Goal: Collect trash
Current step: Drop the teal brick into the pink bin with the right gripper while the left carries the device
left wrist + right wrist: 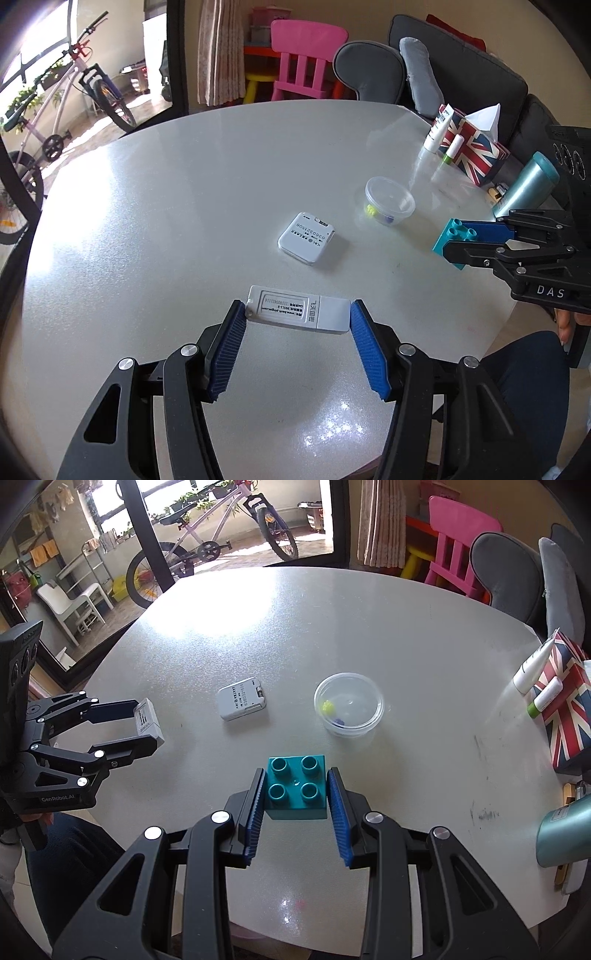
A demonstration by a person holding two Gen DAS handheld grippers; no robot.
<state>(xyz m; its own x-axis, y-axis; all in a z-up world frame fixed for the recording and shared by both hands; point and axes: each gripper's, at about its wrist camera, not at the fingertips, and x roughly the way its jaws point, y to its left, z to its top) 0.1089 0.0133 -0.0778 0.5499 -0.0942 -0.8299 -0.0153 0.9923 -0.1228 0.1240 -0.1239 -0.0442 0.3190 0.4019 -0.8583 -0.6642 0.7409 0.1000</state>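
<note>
Left gripper [298, 314] clamps a white USB token [299, 309] end to end — lifted off the grey table [166, 206]. Right gripper [296, 794] pinches a teal toy brick [295, 792], near side of the clear tub [349, 703]. Second white token [242, 698] lies flat mid-table.

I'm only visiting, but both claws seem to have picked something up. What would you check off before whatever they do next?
1. Left gripper closed on the white stick device, pads at both ends: ok.
2. Right gripper closed on the teal brick, pads on both sides: ok.
3. Both items lifted off the table: cannot tell.
4. Clear round tub open-topped and unobstructed, if that is the drop spot: ok.
5. A bin for trash in view: not ok, none visible.
6. Flat white device left on the table, not collected: not ok.
</note>
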